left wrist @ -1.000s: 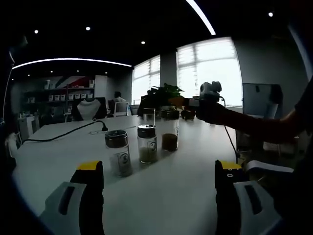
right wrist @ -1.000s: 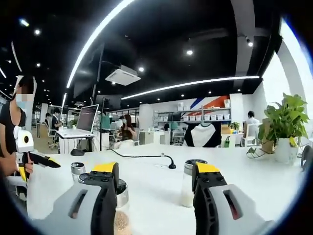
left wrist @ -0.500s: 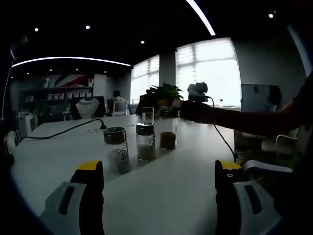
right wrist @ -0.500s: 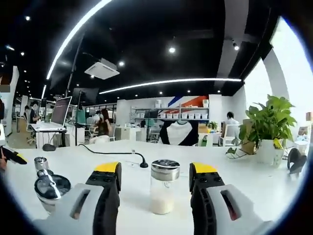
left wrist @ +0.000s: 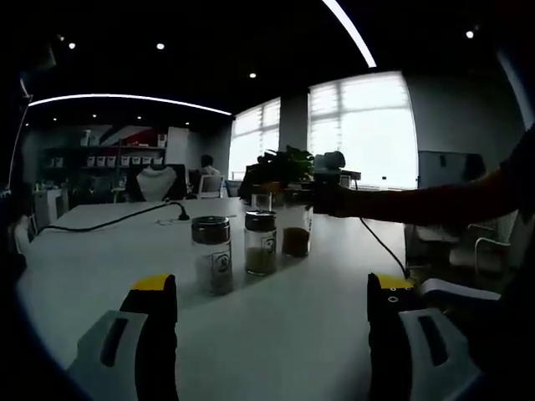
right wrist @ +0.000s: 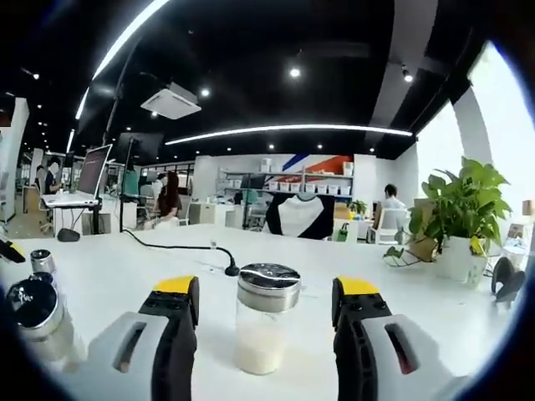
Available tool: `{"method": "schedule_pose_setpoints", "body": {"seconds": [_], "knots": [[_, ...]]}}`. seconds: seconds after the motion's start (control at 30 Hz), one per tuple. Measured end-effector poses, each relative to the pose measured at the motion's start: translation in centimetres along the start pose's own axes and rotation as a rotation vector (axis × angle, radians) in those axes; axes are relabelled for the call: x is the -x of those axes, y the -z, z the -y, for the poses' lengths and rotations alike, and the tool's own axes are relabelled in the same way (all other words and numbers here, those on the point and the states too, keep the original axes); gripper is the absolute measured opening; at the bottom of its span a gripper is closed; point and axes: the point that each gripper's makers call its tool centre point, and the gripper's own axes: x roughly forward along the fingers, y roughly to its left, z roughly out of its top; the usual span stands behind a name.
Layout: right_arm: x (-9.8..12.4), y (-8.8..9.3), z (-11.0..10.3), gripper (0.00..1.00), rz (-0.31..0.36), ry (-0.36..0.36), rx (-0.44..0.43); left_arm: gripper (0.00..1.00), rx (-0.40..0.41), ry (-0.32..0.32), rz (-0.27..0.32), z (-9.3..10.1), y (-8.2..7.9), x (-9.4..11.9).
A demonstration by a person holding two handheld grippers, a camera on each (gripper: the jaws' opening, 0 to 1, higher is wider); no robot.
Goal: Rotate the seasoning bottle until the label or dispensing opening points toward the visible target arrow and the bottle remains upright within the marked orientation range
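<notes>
A seasoning bottle (right wrist: pixel 266 330) with white powder and a metal lid stands upright on the white table (right wrist: pixel 109 271). It sits between the yellow-tipped fingers of my right gripper (right wrist: pixel 266 288), which is open, with gaps on both sides. In the left gripper view three lidded bottles stand in a row: one (left wrist: pixel 213 255) nearest, one with greenish powder (left wrist: pixel 261 242), and one with brown powder (left wrist: pixel 294 230). My left gripper (left wrist: pixel 272 286) is open, well short of them, over the table (left wrist: pixel 318 326). The right gripper (left wrist: pixel 330 182), on a person's arm, hovers behind the row.
Two more lidded bottles (right wrist: pixel 33 322) stand at the left of the right gripper view. A black cable with a small stand (right wrist: pixel 226 269) crosses the table behind. A potted plant (right wrist: pixel 464 217) sits at the far right. Shelves and seated people fill the room's back.
The right gripper view has swung and closed in, so the white-powder bottle now stands centred between its fingers. In the left gripper view the right gripper has moved left and lower, behind the bottles.
</notes>
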Motion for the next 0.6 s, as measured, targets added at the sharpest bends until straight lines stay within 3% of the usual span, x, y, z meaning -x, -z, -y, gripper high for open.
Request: {"method": "schedule_pose_setpoints", "body": {"seconds": [0.37, 0.6], "knots": [[-2.0, 0.3, 1.2, 0.68, -0.022, 0.05, -0.002, 1.0, -0.025, -0.025, 0.005, -0.4, -0.7, 0.8], [-3.2, 1.4, 1.3, 0.61, -0.057, 0.066, 0.018, 1.0, -0.03, -0.035, 0.008, -0.7, -0.8, 0.9]]}}
